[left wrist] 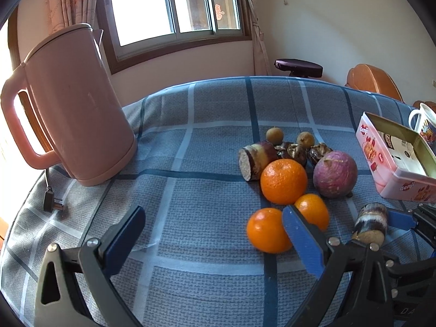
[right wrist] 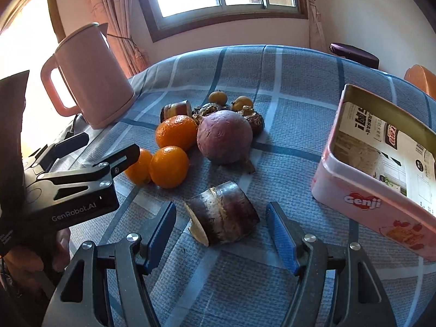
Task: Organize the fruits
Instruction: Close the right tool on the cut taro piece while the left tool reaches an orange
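Note:
A pile of fruit lies on the blue checked cloth: a large orange (left wrist: 284,181) (right wrist: 176,132), two small oranges (left wrist: 268,230) (right wrist: 169,166), a round purple fruit (left wrist: 335,173) (right wrist: 224,137), a sugarcane piece (left wrist: 254,160) and small brown fruits behind. A second sugarcane piece (right wrist: 222,216) (left wrist: 372,223) lies apart, between the open fingers of my right gripper (right wrist: 220,231), untouched. My left gripper (left wrist: 215,231) is open and empty, its right finger (left wrist: 301,239) in front of the small oranges. An open pink Genji tin (right wrist: 381,163) (left wrist: 395,158) stands to the right.
A pink electric kettle (left wrist: 70,109) (right wrist: 90,76) stands at the left with its plug (left wrist: 53,204) on the cloth. A white mug (left wrist: 425,122) stands behind the tin. A stool (left wrist: 298,66) and a wooden chair (left wrist: 373,81) are beyond the table's far edge.

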Tool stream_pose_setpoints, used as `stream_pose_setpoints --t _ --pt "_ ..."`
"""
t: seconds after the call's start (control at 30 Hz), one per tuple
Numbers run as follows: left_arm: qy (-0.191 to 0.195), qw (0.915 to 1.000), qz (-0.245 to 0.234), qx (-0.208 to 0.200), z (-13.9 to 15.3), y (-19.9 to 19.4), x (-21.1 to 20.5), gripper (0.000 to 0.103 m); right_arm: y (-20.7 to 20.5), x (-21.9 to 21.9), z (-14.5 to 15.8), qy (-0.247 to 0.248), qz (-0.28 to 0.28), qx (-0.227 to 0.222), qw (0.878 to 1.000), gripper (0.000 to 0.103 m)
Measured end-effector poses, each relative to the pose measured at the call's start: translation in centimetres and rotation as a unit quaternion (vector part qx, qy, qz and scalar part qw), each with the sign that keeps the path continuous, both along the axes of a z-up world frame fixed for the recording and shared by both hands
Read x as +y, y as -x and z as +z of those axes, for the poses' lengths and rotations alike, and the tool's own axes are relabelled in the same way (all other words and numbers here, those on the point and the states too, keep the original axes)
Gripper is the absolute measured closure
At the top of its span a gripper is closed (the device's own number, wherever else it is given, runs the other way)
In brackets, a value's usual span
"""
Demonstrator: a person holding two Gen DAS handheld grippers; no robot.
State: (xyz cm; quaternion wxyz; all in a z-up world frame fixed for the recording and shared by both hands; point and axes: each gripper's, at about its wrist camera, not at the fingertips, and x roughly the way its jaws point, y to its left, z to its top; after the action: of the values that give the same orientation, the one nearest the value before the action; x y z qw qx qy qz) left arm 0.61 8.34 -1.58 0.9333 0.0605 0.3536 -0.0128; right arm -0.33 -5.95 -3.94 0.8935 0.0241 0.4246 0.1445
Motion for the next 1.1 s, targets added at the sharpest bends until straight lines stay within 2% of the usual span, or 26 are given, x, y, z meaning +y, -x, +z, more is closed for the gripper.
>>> stream_pose_setpoints --t 0.07,0.1,0.13,0.27,0.37,0.5,0.57,0.67,0.8,0.93,1.07,1.1 --pt "0.003 1.0000 0.000 0.001 0.0 0.0 0.1 0.001 -0.2 0.6 0.0 0.014 0.004 -0.001 1.000 0.039" --pt "0.003 1.0000 0.000 0.002 -0.1 -0.1 0.1 0.001 -0.2 0.9 0.0 0.027 0.004 -0.002 1.000 0.046" --pt "0.003 1.0000 0.000 0.002 -0.1 -0.1 0.1 0.001 -0.1 1.1 0.0 0.038 0.007 -0.004 0.999 0.050" --pt "0.016 0.9998 -0.010 0.010 -0.2 -0.3 0.4 0.001 0.4 0.5 0.2 0.016 0.009 -0.011 1.000 0.050" --pt "0.025 0.9994 -0.017 0.014 -0.1 -0.4 0.8 0.001 1.7 -0.8 1.4 -0.019 0.000 -0.052 0.998 0.050" --pt "0.047 0.9978 -0.045 0.015 0.0 -0.2 1.9 0.008 2.8 -1.2 2.4 -0.016 -0.013 -0.086 0.996 0.050" --pt "0.052 0.9972 -0.050 0.020 -0.3 -0.3 2.1 0.008 2.9 -1.4 2.5 -0.015 -0.016 -0.089 0.996 0.050" --pt "0.081 0.9941 -0.065 0.030 -0.4 -0.6 2.0 0.017 2.9 -1.7 2.5 -0.020 -0.020 -0.087 0.996 0.050" --pt "0.088 0.9919 -0.085 0.034 -0.4 -0.7 1.2 0.024 2.8 -2.0 2.5 -0.024 -0.023 -0.086 0.996 0.050" --pt "0.104 0.9871 -0.118 0.030 0.1 0.0 0.4 0.024 2.9 -2.1 2.5 -0.024 -0.024 -0.087 0.996 0.050" --pt "0.069 0.9905 -0.110 0.046 -0.8 -0.5 -0.5 0.035 2.8 -2.2 2.4 -0.022 -0.027 -0.087 0.996 0.050" --pt "0.071 0.9906 -0.107 0.047 -0.9 -0.6 -0.3 0.036 2.8 -2.2 2.4 -0.022 -0.027 -0.087 0.996 0.050"
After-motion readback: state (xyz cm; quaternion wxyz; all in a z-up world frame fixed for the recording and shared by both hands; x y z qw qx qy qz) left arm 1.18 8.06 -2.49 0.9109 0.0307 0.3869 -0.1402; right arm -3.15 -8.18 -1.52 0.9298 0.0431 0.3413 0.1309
